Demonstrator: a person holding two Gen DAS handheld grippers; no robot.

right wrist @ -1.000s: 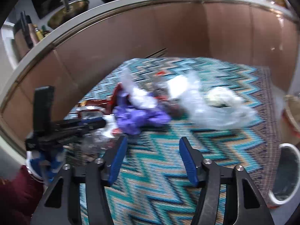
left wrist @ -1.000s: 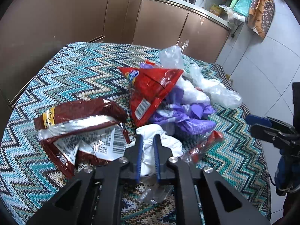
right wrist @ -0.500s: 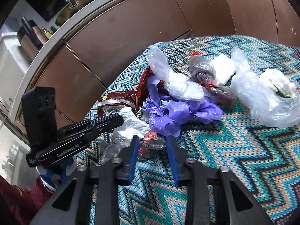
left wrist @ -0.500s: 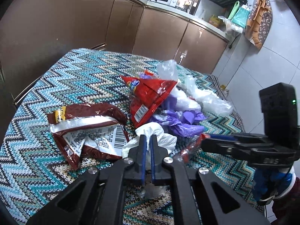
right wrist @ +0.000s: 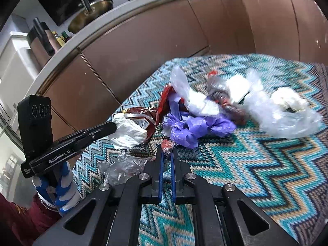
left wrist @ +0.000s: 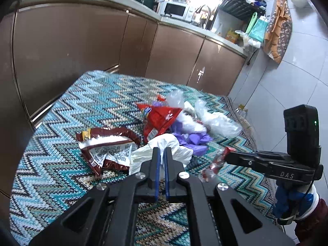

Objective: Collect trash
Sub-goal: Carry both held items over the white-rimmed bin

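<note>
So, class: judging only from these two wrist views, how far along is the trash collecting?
Done: nothing looks cleared yet. In hand: the left claw is shut on the white crumpled plastic; the right claw pinches the red-ended clear wrapper. Left: brown snack bag, red chip bag, purple plastic, clear bags.

- Strong fisheye bend in both views: the cabinet fronts curve and the corners fall to black.
- In the left wrist view, bright light blows out the area round the microwave.
- The zigzag cloth is evenly lit, with soft shadows.
- In the right wrist view, the clear plastic bag is smeared by motion blur; nearer trash is sharp.
</note>
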